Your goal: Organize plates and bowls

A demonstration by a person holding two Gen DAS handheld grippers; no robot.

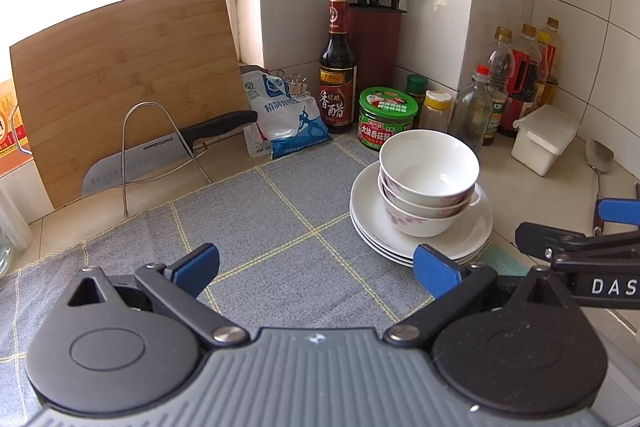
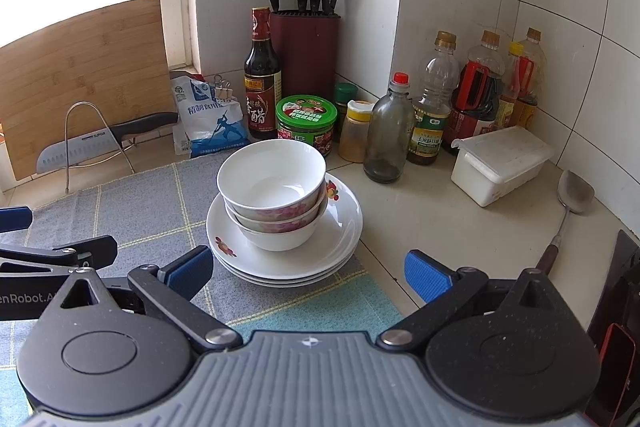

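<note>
A stack of white bowls (image 1: 428, 183) with pink flower print stands nested on a stack of white plates (image 1: 368, 219) at the right edge of a grey checked cloth (image 1: 260, 227). In the right wrist view the bowls (image 2: 272, 187) and plates (image 2: 340, 223) lie just ahead. My left gripper (image 1: 316, 269) is open and empty above the cloth, left of the plates. My right gripper (image 2: 308, 273) is open and empty, close in front of the plates; it also shows at the right edge of the left wrist view (image 1: 576, 227).
A knife (image 1: 160, 151) on a wire rack and a bamboo cutting board (image 1: 120, 67) stand at the back left. A salt bag (image 1: 288, 115), vinegar bottle (image 1: 338, 75), green jar (image 1: 386, 119), knife block (image 1: 374, 39), oil bottles (image 2: 480, 99), a white box (image 2: 500, 163) and a ladle (image 2: 568, 207) line the wall.
</note>
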